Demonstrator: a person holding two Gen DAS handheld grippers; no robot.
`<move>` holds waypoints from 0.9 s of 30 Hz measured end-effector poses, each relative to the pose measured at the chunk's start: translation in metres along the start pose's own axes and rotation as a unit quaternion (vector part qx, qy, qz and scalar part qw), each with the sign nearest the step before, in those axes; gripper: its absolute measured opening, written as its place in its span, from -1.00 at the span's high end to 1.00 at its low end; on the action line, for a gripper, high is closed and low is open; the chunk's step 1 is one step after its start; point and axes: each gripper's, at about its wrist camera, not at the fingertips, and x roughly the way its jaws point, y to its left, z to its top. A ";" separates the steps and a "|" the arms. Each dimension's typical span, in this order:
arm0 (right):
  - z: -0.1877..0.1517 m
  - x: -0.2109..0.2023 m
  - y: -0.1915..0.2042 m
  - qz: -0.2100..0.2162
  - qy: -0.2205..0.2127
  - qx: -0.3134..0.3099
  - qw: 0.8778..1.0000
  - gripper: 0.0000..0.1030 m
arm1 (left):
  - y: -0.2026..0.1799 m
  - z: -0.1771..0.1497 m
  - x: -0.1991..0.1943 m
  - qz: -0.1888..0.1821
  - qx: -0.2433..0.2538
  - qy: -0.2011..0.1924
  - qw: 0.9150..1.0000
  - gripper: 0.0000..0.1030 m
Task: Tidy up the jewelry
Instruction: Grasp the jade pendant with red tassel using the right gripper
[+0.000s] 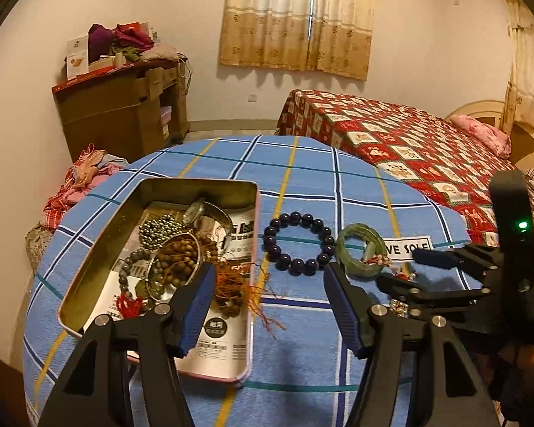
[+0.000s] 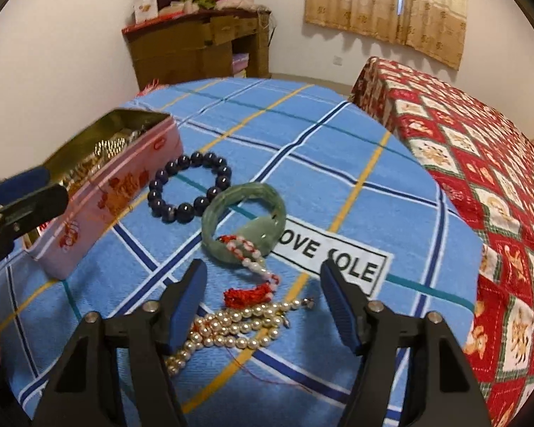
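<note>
Pearls come first: the cream-white pearl bead strand point(image 2: 231, 327) lies heaped on the blue plaid tablecloth point(image 2: 338, 163) directly between the spread, empty jaws of the right gripper point(image 2: 263, 306), part of it running under the left-hand finger. It looks limp and smooth, likely to slide and trail if caught by one loop, so a pinch across the bunched middle seems safest. Just ahead of those jaws sits the green jade-like bangle point(image 2: 244, 210), rigid, probably brittle and slick, with a red-and-white beaded tassel charm point(image 2: 249, 270) draped from it toward the pearls; take it across the band, not by the cord. Ahead and left of the jaws lies the dark navy round-bead bracelet point(image 2: 190, 186), apparently strung on stretchy cord.

The left gripper point(image 1: 267, 291) also stands wide apart, holding nothing. Its left finger hangs over the open pink rectangular tin point(image 1: 256, 213), where brown wooden beads point(image 1: 181, 252), silver beads and frayed orange threads already crowd together. Thin tin walls stand upright, so drops must clear the rim. Cloth ahead is open; the table edge curves away to the right.
</note>
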 end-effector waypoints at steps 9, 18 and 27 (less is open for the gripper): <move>-0.006 -0.003 -0.012 0.044 -0.004 0.031 0.999 0.75 | -0.013 -0.002 -0.001 -0.010 0.015 0.001 1.000 -0.22; -0.009 -0.047 -0.018 0.056 -0.060 0.056 0.995 0.76 | -0.032 -0.001 -0.002 -0.019 0.034 -0.001 0.999 -0.22; -0.010 -0.021 -0.013 0.047 -0.008 0.018 0.999 0.66 | -0.036 -0.002 0.011 -0.021 0.036 0.012 0.999 -0.22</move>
